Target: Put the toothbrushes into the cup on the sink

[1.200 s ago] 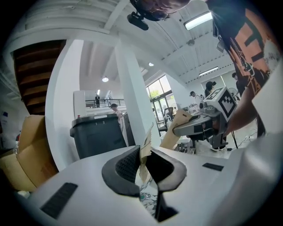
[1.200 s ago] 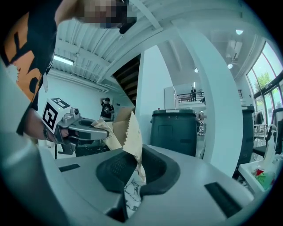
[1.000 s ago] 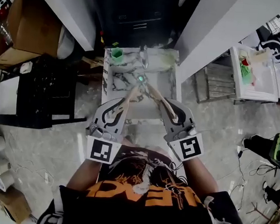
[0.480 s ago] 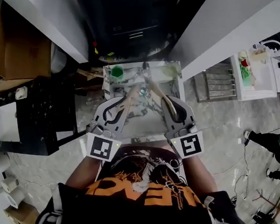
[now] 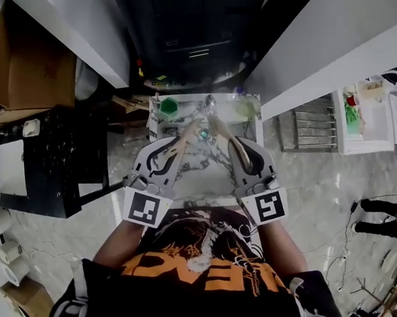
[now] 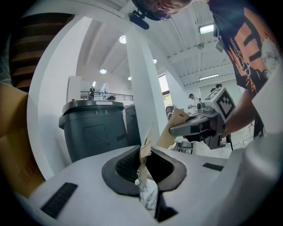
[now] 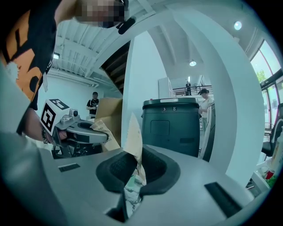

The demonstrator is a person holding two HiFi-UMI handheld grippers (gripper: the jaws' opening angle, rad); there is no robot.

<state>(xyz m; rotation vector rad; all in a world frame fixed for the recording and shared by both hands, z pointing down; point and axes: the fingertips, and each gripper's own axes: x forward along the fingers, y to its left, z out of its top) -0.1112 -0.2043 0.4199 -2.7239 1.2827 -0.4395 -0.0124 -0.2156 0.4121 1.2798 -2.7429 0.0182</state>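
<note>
Two tools are counted: left tool [image 5: 174, 151], right tool [image 5: 238, 151]. Two paper-wrapped toothbrushes [image 5: 189, 131] [image 5: 220, 130] are held, one in each. One green cup [image 5: 168, 105] and one sink [image 5: 206, 169] are seen.

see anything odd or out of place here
Mildly odd: the left gripper and right gripper are each shut on a tan paper-like strip, not a visibly bare toothbrush. The green cup stands on the sink; nothing looks spilled.

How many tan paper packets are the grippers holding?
2. One packet in the left gripper, another packet in the right gripper, both above the marbled sink.
</note>
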